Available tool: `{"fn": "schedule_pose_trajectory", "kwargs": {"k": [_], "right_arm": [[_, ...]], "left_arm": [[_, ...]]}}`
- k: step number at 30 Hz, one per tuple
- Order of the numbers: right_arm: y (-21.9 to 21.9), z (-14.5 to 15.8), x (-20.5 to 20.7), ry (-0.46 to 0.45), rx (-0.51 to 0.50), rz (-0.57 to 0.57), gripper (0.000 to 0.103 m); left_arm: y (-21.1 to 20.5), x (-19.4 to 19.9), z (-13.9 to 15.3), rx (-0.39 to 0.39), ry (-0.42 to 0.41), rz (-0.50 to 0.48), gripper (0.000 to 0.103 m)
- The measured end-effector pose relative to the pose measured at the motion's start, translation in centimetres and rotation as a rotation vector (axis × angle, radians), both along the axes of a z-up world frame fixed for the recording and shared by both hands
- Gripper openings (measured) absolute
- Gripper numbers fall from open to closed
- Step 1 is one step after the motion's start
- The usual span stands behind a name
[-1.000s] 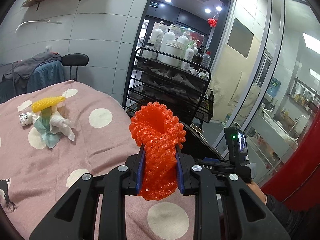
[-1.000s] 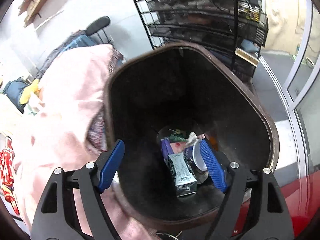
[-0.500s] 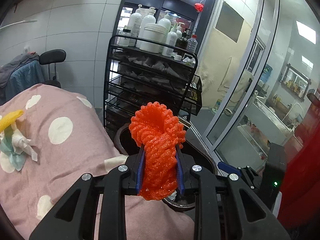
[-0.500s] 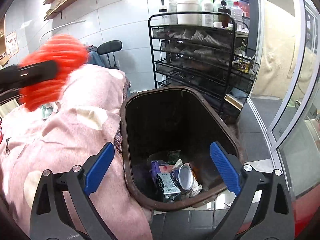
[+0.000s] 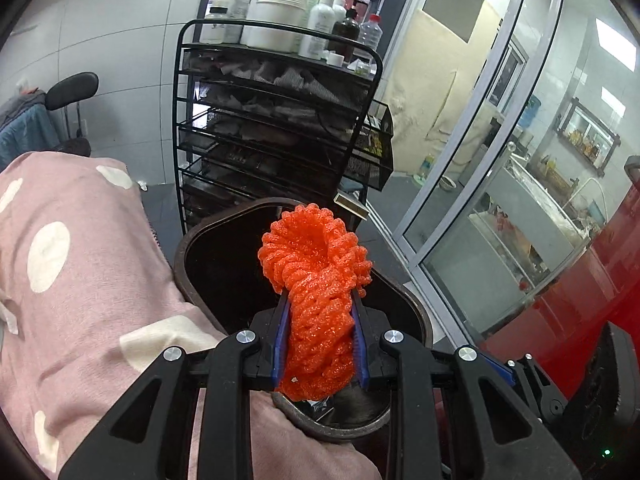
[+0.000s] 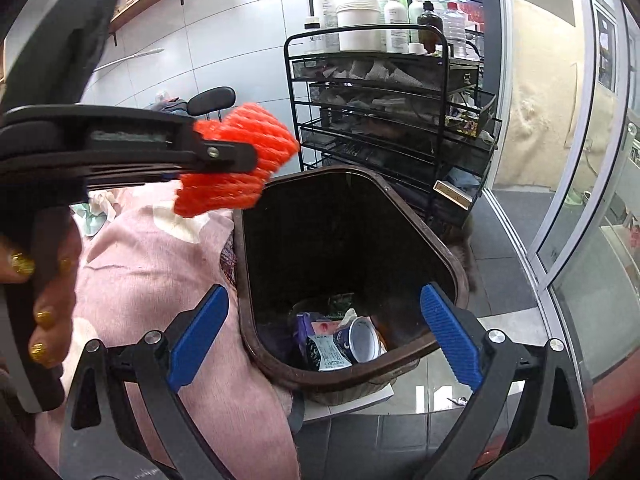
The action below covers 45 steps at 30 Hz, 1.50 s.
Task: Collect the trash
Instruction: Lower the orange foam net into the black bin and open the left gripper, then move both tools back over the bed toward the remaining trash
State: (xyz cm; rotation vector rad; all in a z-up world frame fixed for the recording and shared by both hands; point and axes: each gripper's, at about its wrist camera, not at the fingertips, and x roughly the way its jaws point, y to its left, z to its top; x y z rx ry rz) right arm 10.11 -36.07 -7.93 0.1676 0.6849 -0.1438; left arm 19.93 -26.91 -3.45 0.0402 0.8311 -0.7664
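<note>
My left gripper (image 5: 319,316) is shut on an orange foam net (image 5: 316,276) and holds it over the near rim of a dark brown trash bin (image 5: 224,240). In the right wrist view the foam net (image 6: 236,160) hangs in the left gripper (image 6: 240,156) just left of the bin (image 6: 448,256). The bin holds a wrapper (image 6: 326,354), a cup (image 6: 362,340) and other scraps. My right gripper (image 6: 320,336) is open and empty, its fingers to either side of the bin's near end.
A pink blanket with white dots (image 5: 80,264) covers the bed left of the bin. A black wire trolley (image 5: 280,128) with white bottles (image 5: 276,16) stands behind the bin. Glass doors (image 5: 500,160) are to the right. Crumpled tissue (image 6: 100,208) lies on the blanket.
My left gripper has carried the foam net to the right, from above the blanket to the bin's mouth. My right gripper has drawn back and up from the bin, still open.
</note>
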Motion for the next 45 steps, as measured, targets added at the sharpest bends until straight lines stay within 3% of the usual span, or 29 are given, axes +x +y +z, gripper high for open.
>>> {"fn": "schedule_pose_trajectory", "kwargs": {"k": [16, 20, 22, 25, 33, 40, 45], "right_arm": [[-0.2, -0.1, -1.2, -0.001, 0.021, -0.037, 0.095], [-0.3, -0.1, -1.2, 0.002, 0.021, -0.042, 0.095], [-0.2, -0.2, -1.3, 0.003, 0.022, -0.042, 0.095], [-0.2, -0.3, -1.2, 0.008, 0.024, -0.042, 0.095], [-0.1, -0.1, -1.2, 0.006, 0.02, -0.046, 0.095], [0.0, 0.1, -1.3, 0.0, 0.029, -0.045, 0.095], [0.4, 0.3, -1.1, -0.005, 0.021, -0.039, 0.095]], "left_arm": [[-4.5, 1.0, -2.1, 0.1, 0.044, -0.073, 0.027], [-4.5, 0.9, -2.0, 0.099, 0.044, -0.076, 0.046], [-4.5, 0.8, -1.9, 0.094, 0.036, -0.076, 0.068], [-4.2, 0.5, -1.7, 0.095, 0.025, -0.079, 0.085], [-3.2, 0.5, -0.8, 0.046, 0.048, -0.071, 0.09], [-1.1, -0.4, 0.5, 0.001, 0.013, -0.033, 0.091], [0.8, -1.6, 1.6, -0.002, -0.06, 0.012, 0.094]]}}
